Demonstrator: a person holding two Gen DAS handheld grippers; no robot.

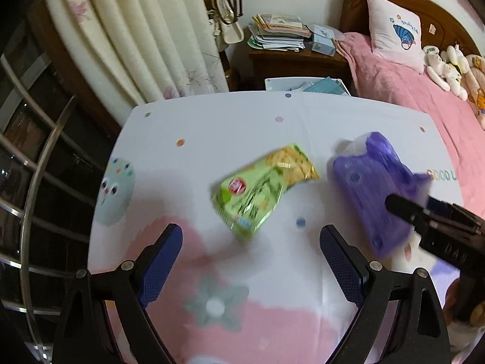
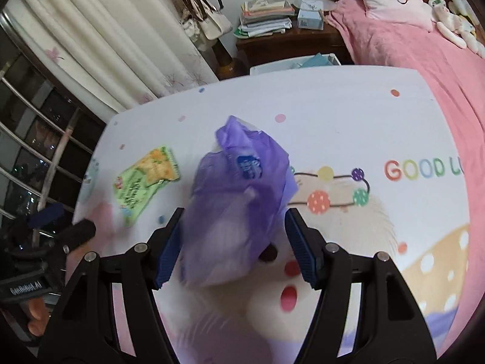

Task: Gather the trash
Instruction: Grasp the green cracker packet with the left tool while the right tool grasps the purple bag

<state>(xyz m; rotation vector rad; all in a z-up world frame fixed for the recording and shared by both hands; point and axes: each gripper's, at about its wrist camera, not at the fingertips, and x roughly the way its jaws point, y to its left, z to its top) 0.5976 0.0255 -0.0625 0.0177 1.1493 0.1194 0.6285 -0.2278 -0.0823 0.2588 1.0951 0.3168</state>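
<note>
Now both tools are seen angled down over the desk (image 1: 272, 115), which is covered by a cartoon-printed cloth, and two pieces of trash are laid out on it. A green snack wrapper (image 1: 263, 188) lies flat near the middle, and a purple plastic bag (image 2: 239, 200) sits just to the right of the wrapper, crumpled and puffed up, with something white showing through its lower part.

The left tool (image 1: 251, 261) is held spread wide, nothing between its blue pads, with the wrapper just beyond the fingertips. The right tool (image 2: 233, 242) is spread as well; the bag's lower end is framed between its pads, yet no pinch on the film can be made out, so it is judged empty.

The step in hand looks like the first pick-up: bag by the right, wrapper by the left. For the bag, a bunched fold near its nearer end should be aimed at, since loose film tends to slip out of a shallow bite. For the wrapper, the raised, crinkled edge nearest the left tool is the better target, because a flat packet is hard to get under. A steep approach is best kept so the cloth is not caught along with the trash.
</note>
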